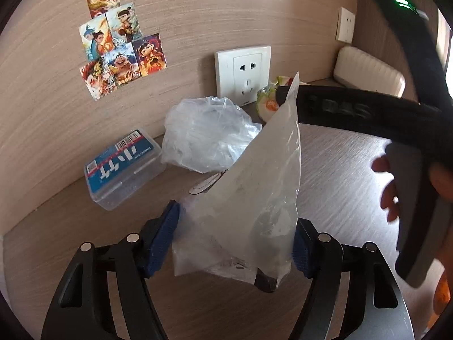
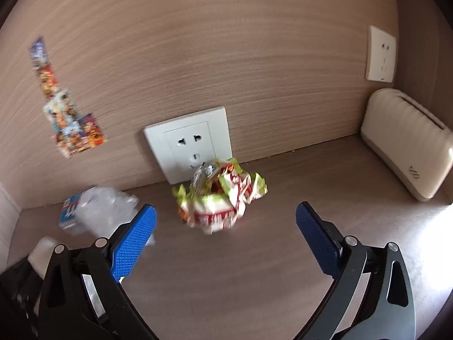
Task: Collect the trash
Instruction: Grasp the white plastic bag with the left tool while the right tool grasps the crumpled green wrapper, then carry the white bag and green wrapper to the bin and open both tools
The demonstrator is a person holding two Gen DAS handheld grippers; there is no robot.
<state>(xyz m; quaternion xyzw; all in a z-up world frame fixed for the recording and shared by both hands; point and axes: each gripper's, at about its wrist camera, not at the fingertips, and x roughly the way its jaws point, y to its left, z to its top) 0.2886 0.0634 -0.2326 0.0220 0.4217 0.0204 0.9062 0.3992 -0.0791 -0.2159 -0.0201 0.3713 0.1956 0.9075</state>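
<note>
Item: L tongs [image 1: 236, 236] clenched on clear flat plastic bag [image 1: 254, 187]; R tongs [image 2: 226, 226] released, nearing crumpled green-red snack wrapper [image 2: 220, 198] on tabletop [image 2: 311, 175]; next: pinch wrapper, bag it.

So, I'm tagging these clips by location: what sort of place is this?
Probably a home desk nook or bedside shelf: a wood-grain wall with a power socket at surface level, cartoon cards stuck on it, and a cream padded cushion in the corner.

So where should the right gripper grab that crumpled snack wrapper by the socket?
Probably the crumpled snack wrapper is best taken across its bulging middle, from the front and above: the wall socket blocks its back, and the right gripper already faces it, open.
</note>
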